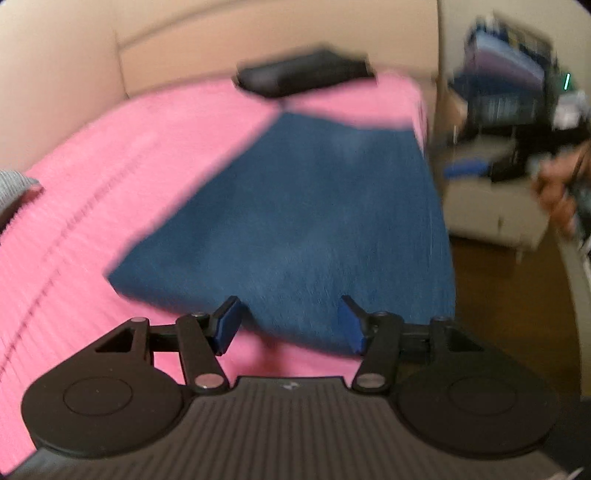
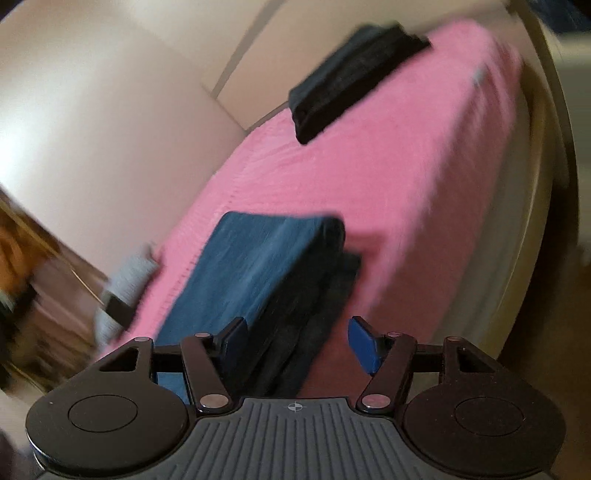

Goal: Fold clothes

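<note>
A folded blue garment (image 1: 295, 221) lies on the pink bed cover (image 1: 110, 166). My left gripper (image 1: 290, 323) is open and empty just above the garment's near edge. In the right wrist view the blue garment (image 2: 255, 273) lies folded with darker layers showing along its right side. My right gripper (image 2: 295, 341) is open and empty over its near end. A folded black garment (image 1: 303, 74) lies at the far end of the bed; it also shows in the right wrist view (image 2: 354, 74).
A beige headboard or wall (image 1: 258, 33) runs behind the bed. A grey cloth item (image 2: 125, 284) lies at the bed's left edge. Cluttered shelves (image 1: 509, 92) and wood floor (image 1: 498, 280) are to the right. The other hand (image 1: 561, 192) shows at far right.
</note>
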A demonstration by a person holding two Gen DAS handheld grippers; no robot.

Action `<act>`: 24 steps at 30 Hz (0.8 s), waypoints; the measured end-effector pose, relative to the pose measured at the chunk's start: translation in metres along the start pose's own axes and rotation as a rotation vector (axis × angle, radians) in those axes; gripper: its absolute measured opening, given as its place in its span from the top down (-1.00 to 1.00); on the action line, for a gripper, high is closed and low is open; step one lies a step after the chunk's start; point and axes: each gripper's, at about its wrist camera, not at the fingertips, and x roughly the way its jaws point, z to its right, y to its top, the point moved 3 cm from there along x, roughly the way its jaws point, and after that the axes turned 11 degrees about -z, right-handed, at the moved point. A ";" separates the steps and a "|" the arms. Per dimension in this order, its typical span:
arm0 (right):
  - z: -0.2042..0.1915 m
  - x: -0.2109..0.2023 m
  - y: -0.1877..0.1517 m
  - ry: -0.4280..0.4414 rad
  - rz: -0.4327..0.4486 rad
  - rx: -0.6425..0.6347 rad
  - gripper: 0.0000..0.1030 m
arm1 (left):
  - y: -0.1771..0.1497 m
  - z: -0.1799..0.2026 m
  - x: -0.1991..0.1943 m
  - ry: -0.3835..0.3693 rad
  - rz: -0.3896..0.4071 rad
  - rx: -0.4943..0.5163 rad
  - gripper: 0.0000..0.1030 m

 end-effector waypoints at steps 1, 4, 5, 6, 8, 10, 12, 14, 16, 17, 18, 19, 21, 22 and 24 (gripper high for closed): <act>0.002 0.001 -0.004 0.023 0.003 0.029 -0.25 | -0.001 0.002 -0.001 0.005 0.000 -0.002 -0.04; 0.003 0.006 -0.012 0.090 0.003 0.071 -0.29 | 0.001 0.004 -0.012 0.007 0.027 -0.010 -0.03; 0.007 0.009 -0.010 0.124 0.008 0.108 -0.35 | 0.003 0.004 -0.018 0.005 0.041 -0.014 -0.03; 0.011 0.013 -0.008 0.160 0.013 0.153 -0.54 | 0.005 0.005 -0.024 0.002 0.060 -0.011 -0.03; 0.021 0.020 -0.004 0.233 0.024 0.244 -0.55 | 0.011 0.008 -0.035 -0.014 0.099 -0.004 -0.05; 0.027 0.026 0.002 0.280 0.032 0.303 -0.55 | 0.018 0.011 -0.040 -0.036 0.121 0.005 -0.09; 0.028 0.028 0.008 0.282 0.032 0.307 -0.55 | 0.024 0.015 -0.039 -0.051 0.129 0.017 -0.10; 0.028 0.031 0.014 0.284 0.033 0.311 -0.55 | 0.028 0.020 -0.032 -0.054 0.122 0.034 -0.10; 0.029 0.032 0.020 0.260 0.050 0.297 -0.55 | 0.031 0.026 -0.025 -0.056 0.112 0.050 -0.10; 0.032 0.033 0.023 0.254 0.058 0.296 -0.55 | 0.032 0.028 -0.022 -0.061 0.107 0.056 -0.11; 0.036 0.036 0.027 0.258 0.061 0.302 -0.55 | 0.033 0.030 -0.019 -0.068 0.103 0.061 -0.10; 0.040 0.038 0.031 0.262 0.064 0.308 -0.55 | 0.033 0.032 -0.017 -0.070 0.101 0.071 -0.10; 0.042 0.045 0.040 0.269 0.055 0.304 -0.55 | 0.033 0.036 -0.013 -0.073 0.098 0.094 -0.11; 0.042 0.049 0.045 0.273 0.049 0.301 -0.55 | 0.034 0.037 -0.012 -0.071 0.097 0.104 -0.11; 0.043 0.056 0.054 0.281 0.039 0.295 -0.55 | 0.034 0.039 -0.010 -0.070 0.089 0.112 -0.12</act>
